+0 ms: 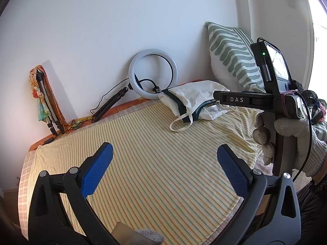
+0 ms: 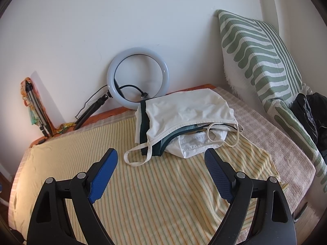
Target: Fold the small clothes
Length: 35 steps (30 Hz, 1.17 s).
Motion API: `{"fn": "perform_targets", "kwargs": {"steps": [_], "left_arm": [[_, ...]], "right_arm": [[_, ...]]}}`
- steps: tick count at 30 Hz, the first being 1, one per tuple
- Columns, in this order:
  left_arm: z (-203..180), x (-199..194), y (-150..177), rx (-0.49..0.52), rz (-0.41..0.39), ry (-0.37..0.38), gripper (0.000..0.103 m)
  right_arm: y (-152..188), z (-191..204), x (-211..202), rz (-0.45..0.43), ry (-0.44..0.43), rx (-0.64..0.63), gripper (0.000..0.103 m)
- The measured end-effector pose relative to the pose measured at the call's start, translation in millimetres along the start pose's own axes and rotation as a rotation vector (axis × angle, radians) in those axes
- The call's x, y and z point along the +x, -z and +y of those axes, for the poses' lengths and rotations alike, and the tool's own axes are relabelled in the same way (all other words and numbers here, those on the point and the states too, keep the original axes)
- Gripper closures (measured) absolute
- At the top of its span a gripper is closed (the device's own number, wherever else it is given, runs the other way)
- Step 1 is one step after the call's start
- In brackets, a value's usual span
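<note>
A small pile of clothes, white tops with thin straps over a dark green piece, lies at the far side of the striped yellow sheet. The left wrist view shows the same pile farther off to the right. My right gripper hovers open just short of the pile, nothing between its blue pads. Over the bare striped sheet my left gripper also stands open and empty. The right tool's body, held in a gloved hand, fills the right edge of the left wrist view.
A ring light on a small tripod leans against the white wall behind the pile. A green-and-white pillow stands at the right, with a dark bag beside it. A folded tripod wrapped in colourful cloth rests at the far left.
</note>
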State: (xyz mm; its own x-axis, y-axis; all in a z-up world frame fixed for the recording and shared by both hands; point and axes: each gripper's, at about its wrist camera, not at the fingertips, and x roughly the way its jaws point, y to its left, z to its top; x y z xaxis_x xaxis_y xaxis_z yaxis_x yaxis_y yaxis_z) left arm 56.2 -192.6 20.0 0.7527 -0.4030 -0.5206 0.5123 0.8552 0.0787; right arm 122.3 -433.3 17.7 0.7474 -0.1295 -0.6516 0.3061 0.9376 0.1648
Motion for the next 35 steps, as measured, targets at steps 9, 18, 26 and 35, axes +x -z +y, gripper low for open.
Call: {"fn": "perform_targets", "kwargs": {"steps": [9,18,26,35], "left_arm": [[-0.2,-0.3,0.0,0.0,0.0,0.0,0.0],[-0.9,0.5,0.7,-0.002,0.003,0.001,0.0],[-3.3,-0.1,0.5,-0.003,0.005,-0.003,0.0],[2.6,-0.2,1.5,-0.034,0.012,-0.018,0.0]], "right_arm": [[2.0,2.9,-1.0,0.001,-0.003,0.005,0.016],[2.1,2.4,-0.3,0.004,-0.01,0.016,0.016],[4.6,4.2,-1.1,0.008,-0.008,0.013,0.016],[5.3,5.3,-0.1,0.01,-0.009,0.012,0.016]]}}
